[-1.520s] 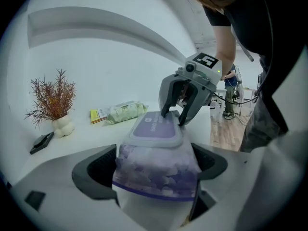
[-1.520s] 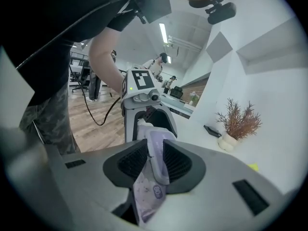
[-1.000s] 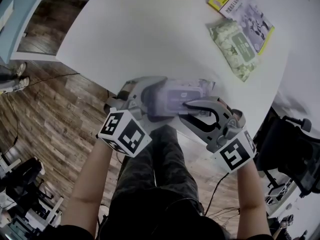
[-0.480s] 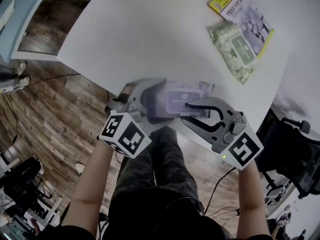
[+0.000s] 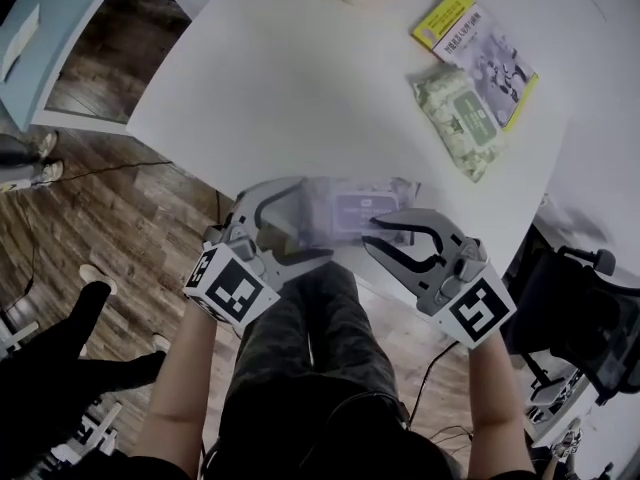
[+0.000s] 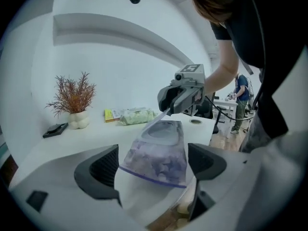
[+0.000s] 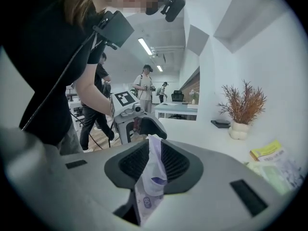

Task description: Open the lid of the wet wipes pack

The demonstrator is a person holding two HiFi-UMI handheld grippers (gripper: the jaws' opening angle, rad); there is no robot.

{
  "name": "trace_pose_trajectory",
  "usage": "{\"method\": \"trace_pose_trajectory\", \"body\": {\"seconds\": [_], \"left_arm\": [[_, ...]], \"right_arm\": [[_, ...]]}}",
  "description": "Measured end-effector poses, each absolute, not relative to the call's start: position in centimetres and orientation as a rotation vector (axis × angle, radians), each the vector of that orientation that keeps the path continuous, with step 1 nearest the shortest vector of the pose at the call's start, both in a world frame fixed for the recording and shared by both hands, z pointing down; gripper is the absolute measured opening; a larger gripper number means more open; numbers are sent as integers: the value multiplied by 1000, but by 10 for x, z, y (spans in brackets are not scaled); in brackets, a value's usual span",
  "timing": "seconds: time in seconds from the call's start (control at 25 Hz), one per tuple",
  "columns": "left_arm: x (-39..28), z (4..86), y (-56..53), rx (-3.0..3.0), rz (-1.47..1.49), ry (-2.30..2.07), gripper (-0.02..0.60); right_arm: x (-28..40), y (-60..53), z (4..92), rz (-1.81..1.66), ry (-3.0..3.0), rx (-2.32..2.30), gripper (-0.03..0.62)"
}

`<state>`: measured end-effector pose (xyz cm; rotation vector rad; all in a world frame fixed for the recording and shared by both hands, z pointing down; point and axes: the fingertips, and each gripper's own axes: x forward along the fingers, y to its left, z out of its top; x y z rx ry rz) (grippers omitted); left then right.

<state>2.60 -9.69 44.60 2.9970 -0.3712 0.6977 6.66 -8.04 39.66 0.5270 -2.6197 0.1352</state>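
A purple wet wipes pack (image 5: pixel 355 206) hangs over the near edge of the white table (image 5: pixel 300 78). My left gripper (image 5: pixel 308 218) is shut on the pack's left end, and in the left gripper view the pack (image 6: pixel 159 155) sits between both pads, tilted up. My right gripper (image 5: pixel 372 234) comes in from the right. Its jaws have just been closing, and they pinch the thin lid flap (image 7: pixel 153 172) that rises from the pack's top. In the left gripper view the flap stretches from the lid up to the right gripper (image 6: pixel 168 110).
A green wipes pack (image 5: pixel 458 120) and a yellow booklet (image 5: pixel 478 48) lie at the far right of the table. A vase with dried twigs (image 6: pixel 74 114) stands at the back. An office chair (image 5: pixel 590 318) is at the right. Several people stand behind in the right gripper view.
The right jaws have closed onto the lid flap. The left gripper has risen a little with the pack. A dark figure has come into the lower left corner.
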Motion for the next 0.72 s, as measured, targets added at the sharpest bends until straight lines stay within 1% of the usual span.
{"method": "trace_pose_trajectory", "body": {"seconds": [0.04, 0.08, 0.2, 0.24, 0.32, 0.4, 0.44, 0.48, 0.72], "left_arm": [[25, 443, -97, 2983, 662, -378, 460], [23, 440, -96, 2972, 624, -383, 436], [20, 429, -96, 2947, 529, -393, 285], [18, 426, -97, 2944, 512, -402, 248], [17, 419, -100, 2938, 481, -433, 156], [17, 415, -104, 2930, 452, -469, 52], [18, 413, -105, 2924, 442, -480, 23], [19, 412, -106, 2917, 434, -483, 12], [33, 406, -109, 2915, 412, -435, 12]], "right_arm": [[67, -82, 395, 124, -2617, 531, 89], [67, -83, 393, 118, -2619, 541, 84], [67, -92, 383, 136, -2652, 609, 71], [66, -96, 380, 150, -2668, 637, 69], [66, -102, 374, 161, -2694, 673, 66], [66, -105, 370, 158, -2709, 690, 64], [66, -106, 368, 157, -2714, 695, 63], [66, -108, 367, 157, -2719, 699, 63], [66, -116, 362, 162, -2734, 706, 60]]}}
